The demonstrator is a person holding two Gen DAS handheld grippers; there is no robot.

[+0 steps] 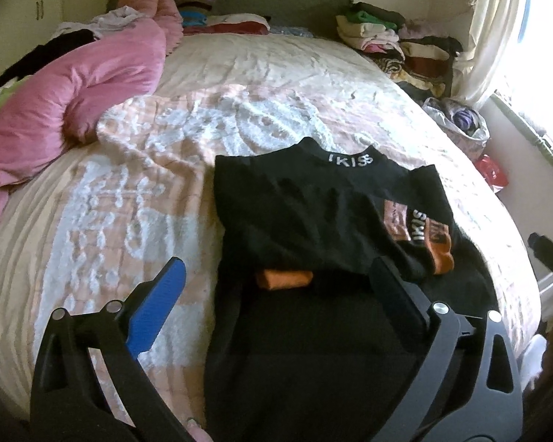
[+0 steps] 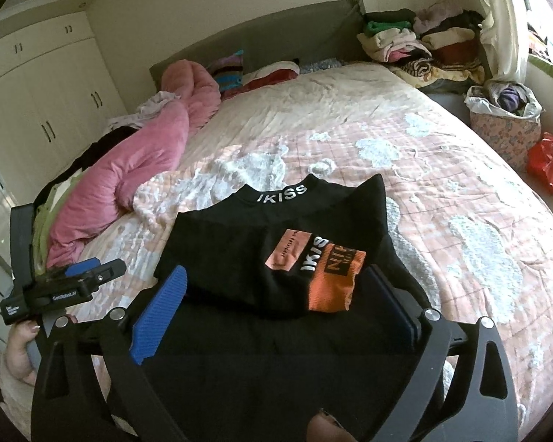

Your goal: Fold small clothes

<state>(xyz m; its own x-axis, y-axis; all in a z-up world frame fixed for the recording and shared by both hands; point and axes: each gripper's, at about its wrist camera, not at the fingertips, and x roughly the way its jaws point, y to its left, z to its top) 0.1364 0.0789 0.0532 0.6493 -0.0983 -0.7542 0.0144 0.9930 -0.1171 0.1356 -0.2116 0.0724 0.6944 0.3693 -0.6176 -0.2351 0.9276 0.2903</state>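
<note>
A black top (image 1: pixel 313 221) printed "IKISS" at its collar lies on the pink-and-white quilt (image 1: pixel 136 191) of the bed, partly folded, with an orange-and-black sleeve cuff (image 2: pixel 331 280) turned in over its front on the window side. A second orange cuff (image 1: pixel 284 279) peeks out from under the folded upper part, nearer the camera. The left tool (image 1: pixel 276 287) hovers low over the near half of the top, its fingers spread wide: the blue pad (image 1: pixel 158 305) stands over the quilt just beside the garment's edge, the black finger over the dark cloth, and neither visibly pinches any fabric. The right tool (image 2: pixel 280 305) is likewise spread, its blue pad (image 2: pixel 162 313) and dark pad (image 2: pixel 394 305) either side of the top's near portion, over the cloth without holding it. In the right wrist view the left tool appears beside the top on the wardrobe side, held in a hand (image 2: pixel 18 346). Beyond the top, a rolled pink duvet (image 1: pixel 73 95) lies along the bed's far side from the window, and stacks of folded clothes (image 2: pixel 420 44) sit by the headboard corner nearest the window.
</note>
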